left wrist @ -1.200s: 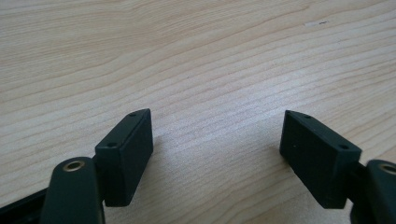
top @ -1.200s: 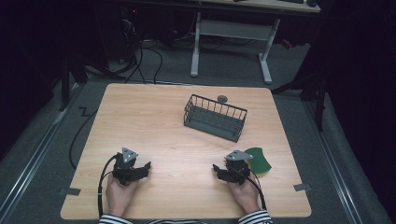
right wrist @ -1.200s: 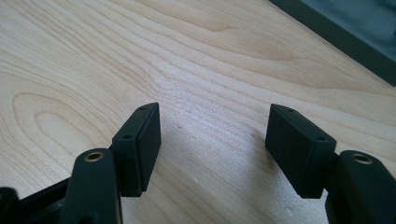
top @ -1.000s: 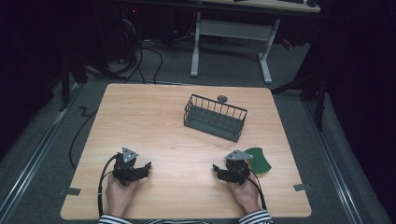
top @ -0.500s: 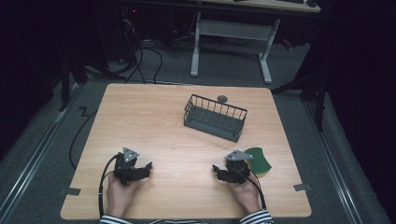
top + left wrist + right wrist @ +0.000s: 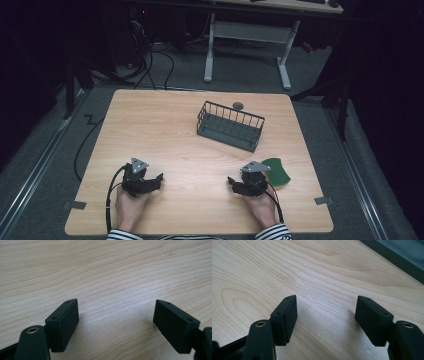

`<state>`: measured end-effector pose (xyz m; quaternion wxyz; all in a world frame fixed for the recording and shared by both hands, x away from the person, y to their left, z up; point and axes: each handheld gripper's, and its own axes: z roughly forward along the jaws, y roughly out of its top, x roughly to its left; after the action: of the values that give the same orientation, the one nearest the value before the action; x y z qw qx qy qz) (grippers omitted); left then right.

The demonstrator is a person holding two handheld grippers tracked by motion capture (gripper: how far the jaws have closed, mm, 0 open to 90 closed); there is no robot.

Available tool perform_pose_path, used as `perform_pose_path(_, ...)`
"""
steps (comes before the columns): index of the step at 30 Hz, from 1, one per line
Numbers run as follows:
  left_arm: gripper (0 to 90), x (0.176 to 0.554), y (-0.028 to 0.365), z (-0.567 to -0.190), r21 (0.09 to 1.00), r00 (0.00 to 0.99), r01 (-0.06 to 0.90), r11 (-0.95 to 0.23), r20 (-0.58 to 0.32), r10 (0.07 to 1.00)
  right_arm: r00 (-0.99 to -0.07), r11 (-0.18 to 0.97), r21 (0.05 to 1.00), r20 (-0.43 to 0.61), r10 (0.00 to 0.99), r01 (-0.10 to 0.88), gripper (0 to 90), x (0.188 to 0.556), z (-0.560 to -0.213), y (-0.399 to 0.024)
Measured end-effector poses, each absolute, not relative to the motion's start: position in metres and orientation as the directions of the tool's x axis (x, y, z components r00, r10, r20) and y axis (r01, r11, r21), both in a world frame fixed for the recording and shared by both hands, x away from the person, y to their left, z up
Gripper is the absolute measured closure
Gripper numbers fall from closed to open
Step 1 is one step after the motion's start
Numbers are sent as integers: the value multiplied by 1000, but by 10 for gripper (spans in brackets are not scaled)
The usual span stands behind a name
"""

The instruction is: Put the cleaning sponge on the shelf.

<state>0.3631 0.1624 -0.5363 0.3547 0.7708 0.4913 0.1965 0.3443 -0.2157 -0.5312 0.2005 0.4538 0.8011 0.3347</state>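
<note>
The high view looks down on a pale wooden table [image 6: 165, 125] with dark floor around it and a desk frame [image 6: 247, 37] beyond the far edge. A dark wire basket [image 6: 230, 125] stands right of the middle, toward the far side, set at a slant to the table's edges; a small grey round thing [image 6: 238, 105] lies just behind its far rim. Two bits of grey tape [image 6: 323, 200] sit by the near corners. Nothing stands between the grippers and the basket — bare wood only. The left gripper [image 6: 156, 179] rests on the near left part of the table in the person's left hand [image 6: 129, 206], a black cable looping off the near edge beside it. The right gripper [image 6: 233, 183] rests on the near right part in the right hand [image 6: 262, 206]. Just beside it, on its right, lies a green sponge [image 6: 276, 172] — flat, curved on one side, dark green, partly behind the gripper's grey plate. Striped sleeves show at the bottom edge.

The left gripper view shows its two black jaws standing wide apart over bare wood grain, with nothing between them.

The right gripper view shows its jaws apart too, having just been closing a little, with nothing between them and only wood under them. A dark strip [image 6: 402, 257] crosses the top right corner; what it is I cannot tell.
</note>
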Motion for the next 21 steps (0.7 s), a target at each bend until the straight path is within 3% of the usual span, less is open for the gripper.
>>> perform_pose_path(8,227,367,160,-534,735,463,623,-267,-71,883,-496,351,725,-15,868,593,416,338,-523,-223)
perform_pose_path(21,261,387,144,-504,723,549,620,-305,-122,827,-419,169,784,125,899,597,514,318,-486,-278)
